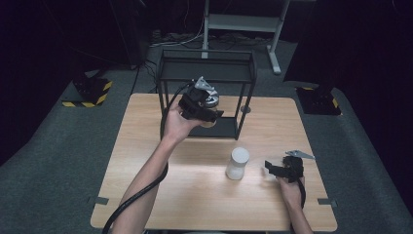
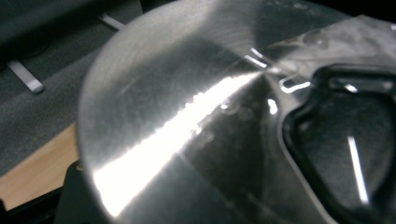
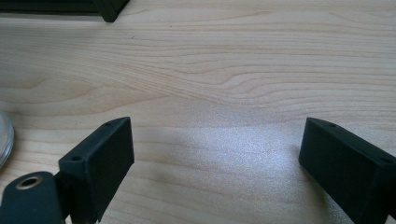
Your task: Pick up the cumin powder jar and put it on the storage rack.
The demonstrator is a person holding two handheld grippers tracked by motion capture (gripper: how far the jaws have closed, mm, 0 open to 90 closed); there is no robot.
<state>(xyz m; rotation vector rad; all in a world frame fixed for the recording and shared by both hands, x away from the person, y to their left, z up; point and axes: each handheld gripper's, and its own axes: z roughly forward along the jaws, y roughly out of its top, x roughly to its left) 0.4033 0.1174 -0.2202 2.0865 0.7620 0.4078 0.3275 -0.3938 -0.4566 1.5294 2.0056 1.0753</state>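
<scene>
Now L gripper point(image 1: 210, 108) holds metal lid point(image 2: 187, 107).

Metal pot point(image 1: 210, 101) on rack point(image 1: 242, 73) shelf; cylinder point(image 1: 237, 163) before it on table point(image 1: 146, 146)

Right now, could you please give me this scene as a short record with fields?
surface: wooden table
left gripper: raised at the black metal rack, close against a shiny metal object; grip cannot be told
right gripper: jaws wide apart, nothing between them, low over the table's right side
other item: white cylindrical container, upright on the table between the hands, untouched
rack: stands at the table's far edge
</scene>
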